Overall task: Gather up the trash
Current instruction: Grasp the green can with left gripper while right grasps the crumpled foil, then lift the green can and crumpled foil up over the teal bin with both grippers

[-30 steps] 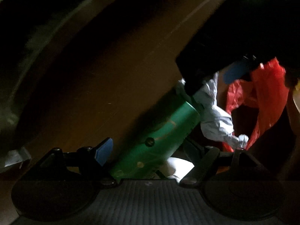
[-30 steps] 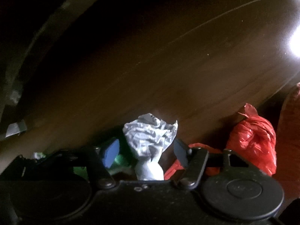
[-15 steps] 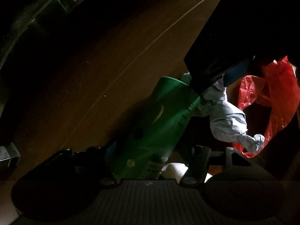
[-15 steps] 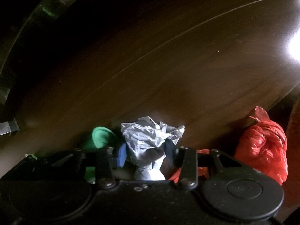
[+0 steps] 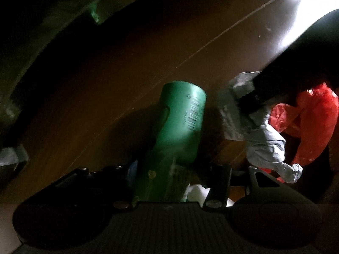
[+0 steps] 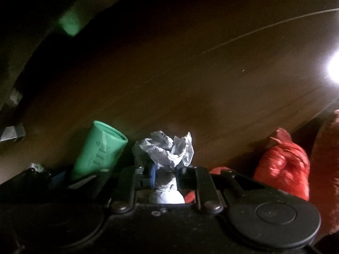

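Surface: dark brown wooden table [image 6: 190, 80], glossy, dimly lit, with a thin pale line running across it.
Glare: a bright reflected light near its right edge.
At the table's right edge: a crumpled red plastic bag [image 6: 281, 163]; whether it rests on the wood cannot be told.

The lower end of the green cylindrical cup [image 5: 180, 131] is hidden behind the left gripper's body at 6 o'clock. The red plastic bag [image 6: 284, 165] is partly covered by the right gripper's housing, and a blurred pale-green shape [image 6: 70, 24] at 10 o'clock cannot be identified.
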A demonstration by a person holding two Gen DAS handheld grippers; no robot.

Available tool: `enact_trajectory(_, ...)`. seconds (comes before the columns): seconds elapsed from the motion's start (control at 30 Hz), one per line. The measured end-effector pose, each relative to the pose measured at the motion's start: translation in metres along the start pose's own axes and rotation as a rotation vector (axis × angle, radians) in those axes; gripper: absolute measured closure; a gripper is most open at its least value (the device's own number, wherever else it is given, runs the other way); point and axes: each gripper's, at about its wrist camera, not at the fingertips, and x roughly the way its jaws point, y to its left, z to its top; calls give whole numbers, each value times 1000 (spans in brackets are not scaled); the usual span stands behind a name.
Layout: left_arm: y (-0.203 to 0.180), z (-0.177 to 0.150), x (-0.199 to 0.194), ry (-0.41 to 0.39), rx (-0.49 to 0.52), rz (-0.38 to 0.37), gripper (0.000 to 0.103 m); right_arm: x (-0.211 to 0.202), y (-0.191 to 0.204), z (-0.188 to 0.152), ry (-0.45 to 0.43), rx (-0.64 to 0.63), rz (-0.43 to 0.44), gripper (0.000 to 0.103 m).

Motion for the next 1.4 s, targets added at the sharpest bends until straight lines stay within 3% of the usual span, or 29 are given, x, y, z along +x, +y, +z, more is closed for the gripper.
enact_trajectory(0.1, 5, 1, -22, 3, -60, -26, 53, -24, -1, -8, -18, -1, 8, 88)
enact_trajectory(0.4, -3, -4, -96, -26, -132, 29, 55, -104, -6, -29, -87, -19, 24, 89)
enact_trajectory(0.67, -27, -30, -163, -91, -234, 48, 55, -178, -25, -65, -147, -33, 75, 89)
enact_trajectory(1.07, -69, -70, -319, -319, -350, 103, 55, -322, 6, -124, -332, -291, 240, 89)
enact_trajectory(1.4, -71, -99, -434, -522, -434, 162, 55, -437, 31, -166, -514, -501, 280, 89)
